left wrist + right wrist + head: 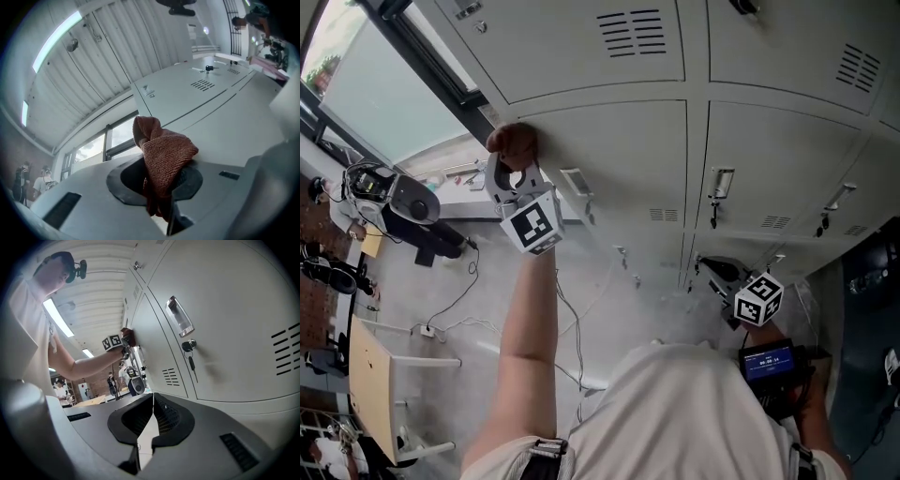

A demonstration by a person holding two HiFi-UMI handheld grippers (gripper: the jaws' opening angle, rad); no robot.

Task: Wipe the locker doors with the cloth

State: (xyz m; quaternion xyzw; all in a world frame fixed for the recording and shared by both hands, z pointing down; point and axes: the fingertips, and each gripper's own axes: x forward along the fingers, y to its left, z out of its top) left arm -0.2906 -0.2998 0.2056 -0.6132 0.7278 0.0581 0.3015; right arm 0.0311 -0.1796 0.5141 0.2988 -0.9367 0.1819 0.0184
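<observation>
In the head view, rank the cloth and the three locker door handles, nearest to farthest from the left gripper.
1. cloth, clamped in the left gripper.
2. near handle, just to the right.
3. middle handle, next door along.
4. far handle, rightmost door.

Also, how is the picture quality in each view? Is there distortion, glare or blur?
Head view: sharp, even daylight, window looks hazy. Left gripper view: strong fisheye bend, dark corners; cloth sharp, ceiling light blown out. Right gripper view: same fisheye; locker door sharp, key casts a soft shadow.
</observation>
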